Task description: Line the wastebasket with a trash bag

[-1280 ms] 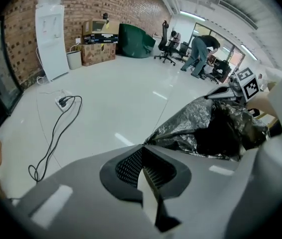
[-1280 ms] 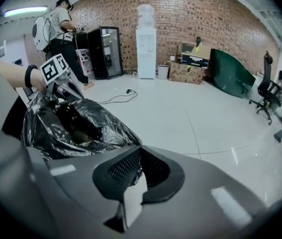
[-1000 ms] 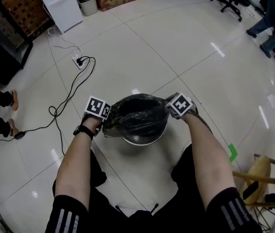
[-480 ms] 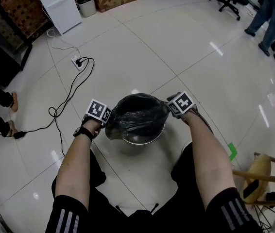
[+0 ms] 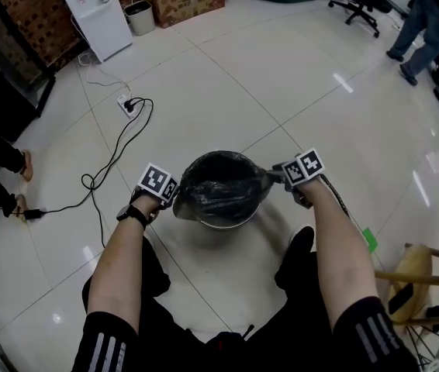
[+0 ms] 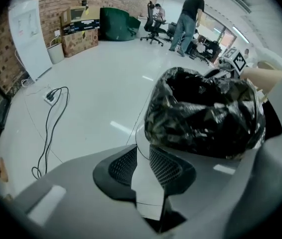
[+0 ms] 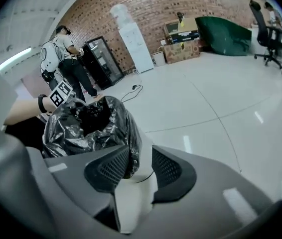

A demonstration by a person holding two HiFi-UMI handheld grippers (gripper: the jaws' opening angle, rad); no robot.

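1. Head view: trash bag (image 5: 223, 186) sits over the wastebasket (image 5: 221, 224) rim, on the floor (image 5: 281, 76).
2. Left gripper (image 6: 142, 162) fingers just opened, released, nothing between them.
3. Right gripper (image 7: 140, 164) fingers just opened, bag edge loose between them.

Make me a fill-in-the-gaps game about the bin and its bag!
1. The trash bag is ____ in colour.
2. The wastebasket stands on the ____.
3. The white water dispenser stands by a wall made of ____.

Missing words: black; floor; brick.
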